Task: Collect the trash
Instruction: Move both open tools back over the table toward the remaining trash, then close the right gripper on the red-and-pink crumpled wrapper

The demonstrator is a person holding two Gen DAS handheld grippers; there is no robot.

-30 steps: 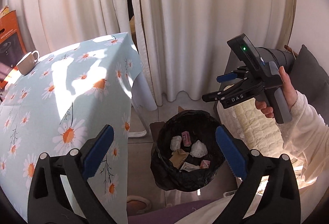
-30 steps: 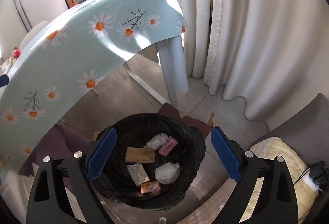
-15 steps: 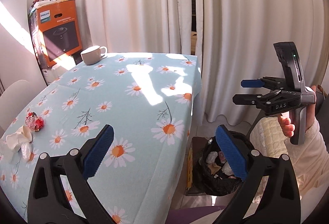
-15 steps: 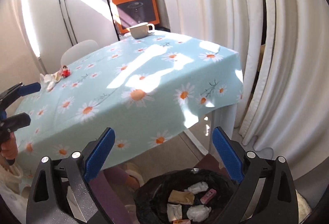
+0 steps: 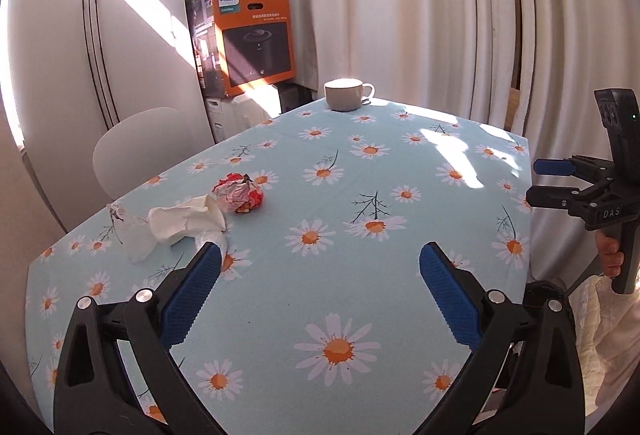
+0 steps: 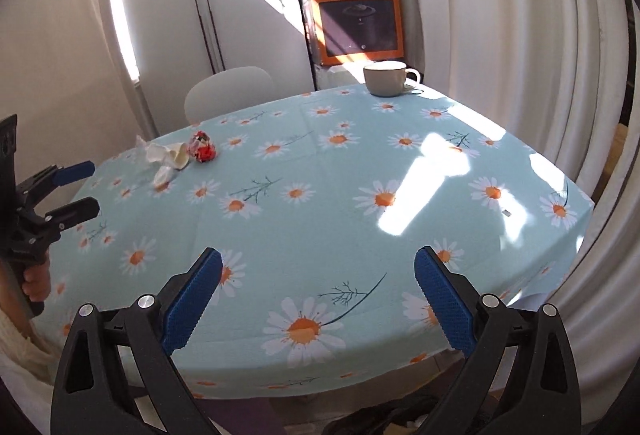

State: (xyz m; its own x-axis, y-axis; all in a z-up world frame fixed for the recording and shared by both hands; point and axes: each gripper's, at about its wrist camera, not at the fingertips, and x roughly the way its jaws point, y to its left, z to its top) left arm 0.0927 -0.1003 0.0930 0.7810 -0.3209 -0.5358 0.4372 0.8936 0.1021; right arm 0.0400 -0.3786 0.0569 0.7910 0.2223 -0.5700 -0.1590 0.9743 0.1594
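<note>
A crumpled red-and-white wrapper (image 5: 239,194) (image 6: 203,148) lies on the daisy-print tablecloth (image 5: 360,203) (image 6: 340,195), toward its far left. Against it sits a wad of white tissue (image 5: 186,221) (image 6: 168,155), with a scrap of clear plastic (image 5: 130,235) beside that. My left gripper (image 5: 320,255) (image 6: 91,186) hovers open over the near part of the table, empty, its left pad close to the tissue. My right gripper (image 6: 319,257) (image 5: 536,180) is open and empty too, above the table's near right edge. A dark bin bag (image 6: 384,415) shows below the table edge.
A white cup (image 5: 347,95) (image 6: 386,77) stands at the far end of the table. Behind it is an orange appliance box (image 5: 252,35) with clutter on top. A white chair (image 5: 140,143) is at the far left. White curtains (image 5: 440,15) hang along the right.
Both views have swung up from the black bin with trash in it to the tabletop. Both grippers rose and turned toward the table, still open and empty.
</note>
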